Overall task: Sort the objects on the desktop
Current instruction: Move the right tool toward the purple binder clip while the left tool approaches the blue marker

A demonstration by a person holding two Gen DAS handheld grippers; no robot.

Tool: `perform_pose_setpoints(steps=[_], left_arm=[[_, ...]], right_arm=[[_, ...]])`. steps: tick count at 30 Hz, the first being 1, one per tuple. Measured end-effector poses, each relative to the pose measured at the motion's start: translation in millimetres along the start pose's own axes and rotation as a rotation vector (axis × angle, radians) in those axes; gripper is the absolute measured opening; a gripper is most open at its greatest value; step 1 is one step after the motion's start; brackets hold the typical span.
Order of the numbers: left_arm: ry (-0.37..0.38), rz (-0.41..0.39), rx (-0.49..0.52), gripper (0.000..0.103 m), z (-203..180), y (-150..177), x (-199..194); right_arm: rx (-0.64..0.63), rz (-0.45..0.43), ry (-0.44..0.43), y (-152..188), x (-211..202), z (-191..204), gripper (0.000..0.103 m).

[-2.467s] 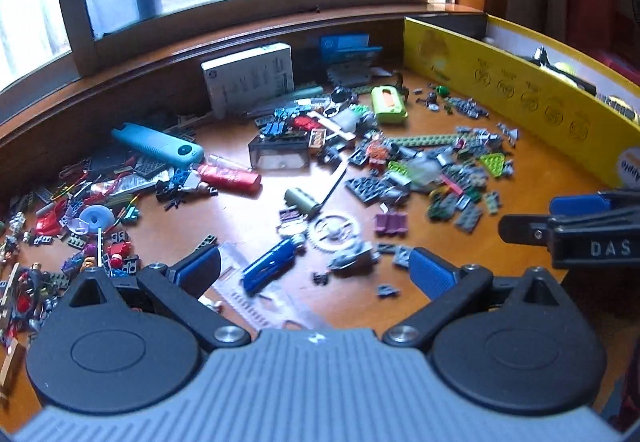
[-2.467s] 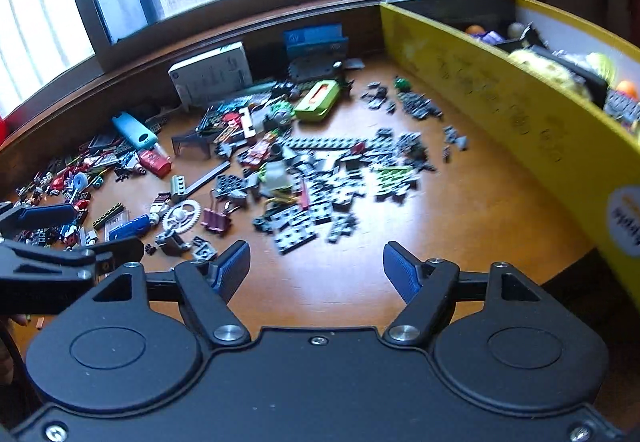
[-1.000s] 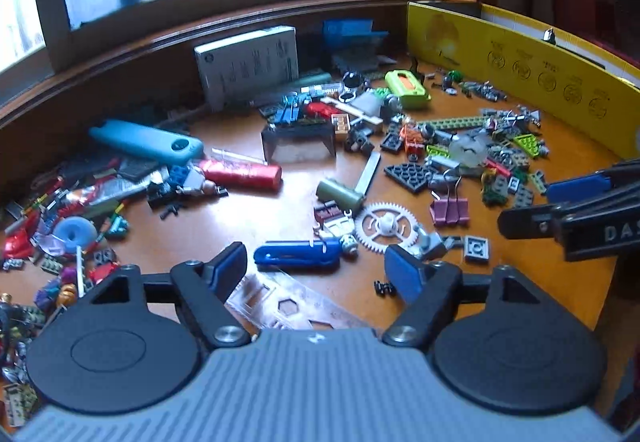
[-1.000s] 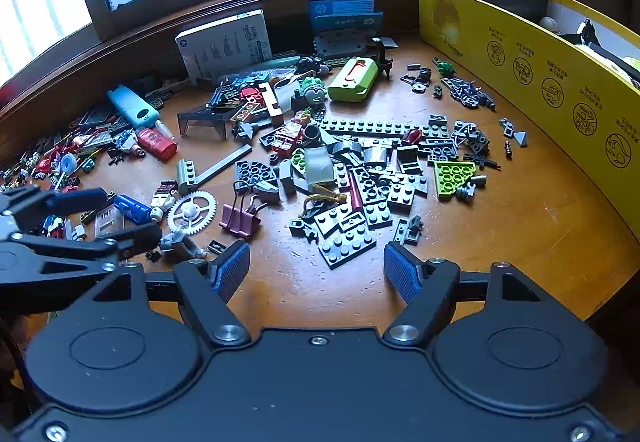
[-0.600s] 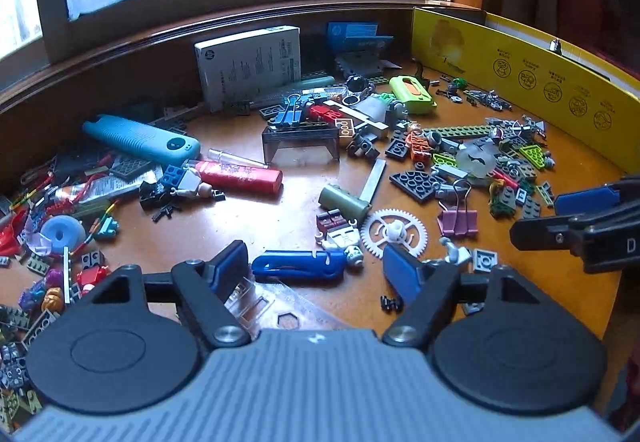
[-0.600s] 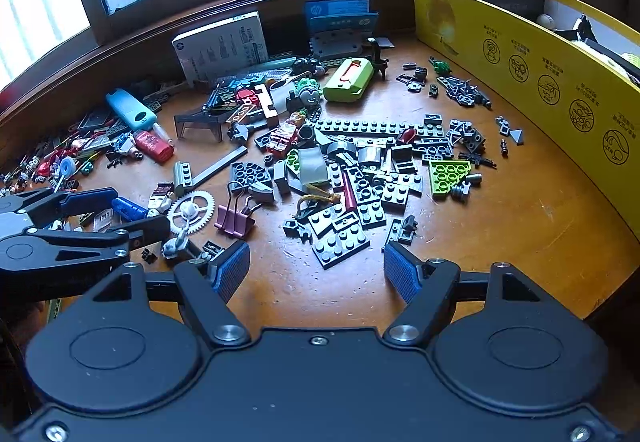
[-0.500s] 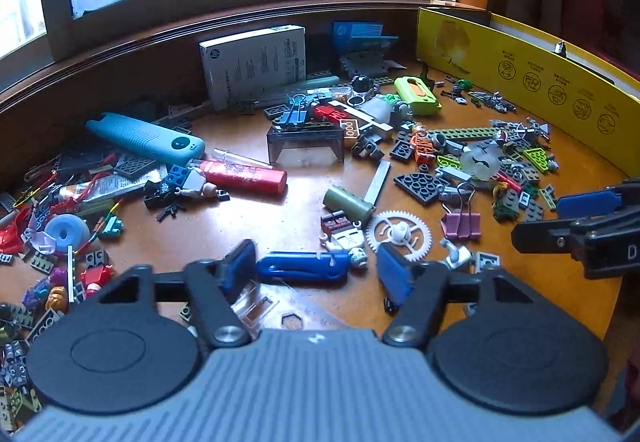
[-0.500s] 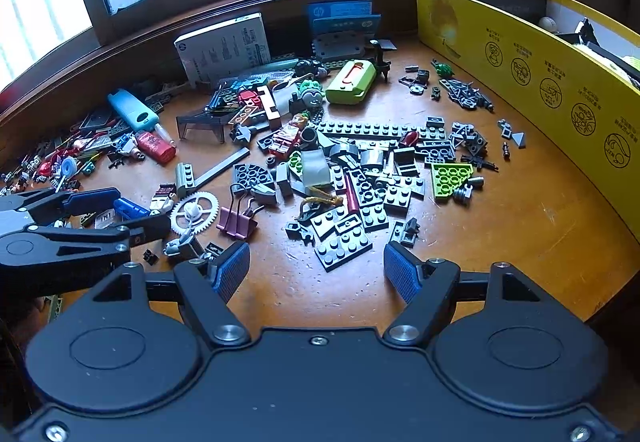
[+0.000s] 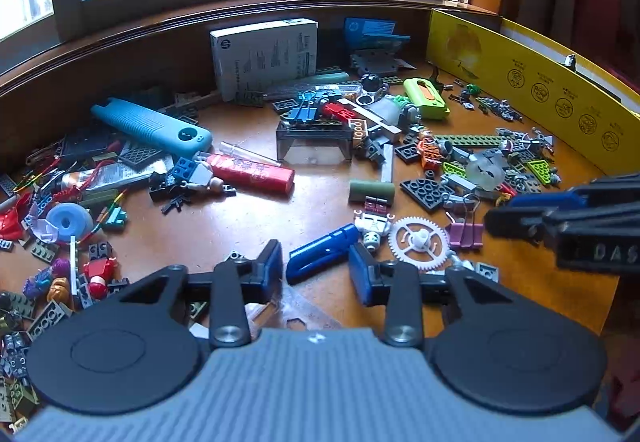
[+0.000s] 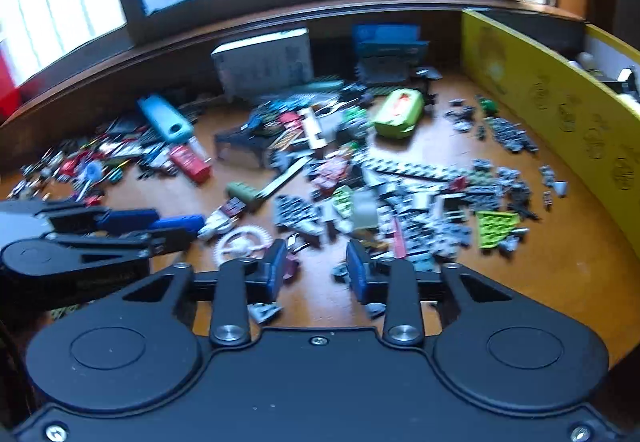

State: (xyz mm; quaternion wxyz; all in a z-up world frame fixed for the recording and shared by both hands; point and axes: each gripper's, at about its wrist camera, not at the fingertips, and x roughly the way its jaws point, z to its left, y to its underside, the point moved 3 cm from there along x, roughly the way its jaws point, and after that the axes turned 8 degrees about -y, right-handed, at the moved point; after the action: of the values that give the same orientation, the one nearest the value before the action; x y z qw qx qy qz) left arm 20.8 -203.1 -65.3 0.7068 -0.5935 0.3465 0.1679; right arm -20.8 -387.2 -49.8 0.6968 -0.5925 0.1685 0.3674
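Both grippers have just been closing. Left gripper [image 9: 316, 268] now has its blue pads either side of the blue clip [image 9: 323, 252], which has tipped up at one end; I cannot tell if the pads touch it yet. Right gripper [image 10: 316, 270] is part closed over bare table [image 10: 560, 274], holding nothing.

A white gear [image 9: 418, 242] and a pink binder clip [image 9: 464, 234] lie just beside the blue clip. A clear ruler [image 9: 304, 310] sits under the left pads. A yellow box wall [image 9: 532, 89] stands on the right.

The left view is sharp; the right view is blurry.
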Motion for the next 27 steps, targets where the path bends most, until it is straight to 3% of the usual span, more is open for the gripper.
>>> perform_pose_setpoints(steps=[5,8,14,21,22,24,27], left_arm=[[-0.004,-0.007,0.004,0.059,-3,0,1],[-0.029,-0.007,0.014,0.06,0,-1,2],[-0.15,0.013,-0.04,0.07,17,-6,6],[-0.089,0.038,-0.038,0.07,8,-7,-3],[-0.083,0.051,-0.042,0.066,7,-5,-5],[-0.062,0.066,-0.044,0.049,5,-2,-7],[-0.02,0.073,-0.041,0.038,1,-1,-6]], right_arm=[[-0.005,0.029,-0.034,0,14,10,0.027],[-0.033,0.047,-0.009,0,23,12,0.027],[0.0,0.026,0.048,-4,24,0,0.027],[0.012,0.037,0.032,-1,20,4,0.027],[0.009,0.039,0.031,0,19,5,0.027],[0.01,0.039,0.032,2,19,5,0.027],[0.023,0.034,0.033,3,18,1,0.027]])
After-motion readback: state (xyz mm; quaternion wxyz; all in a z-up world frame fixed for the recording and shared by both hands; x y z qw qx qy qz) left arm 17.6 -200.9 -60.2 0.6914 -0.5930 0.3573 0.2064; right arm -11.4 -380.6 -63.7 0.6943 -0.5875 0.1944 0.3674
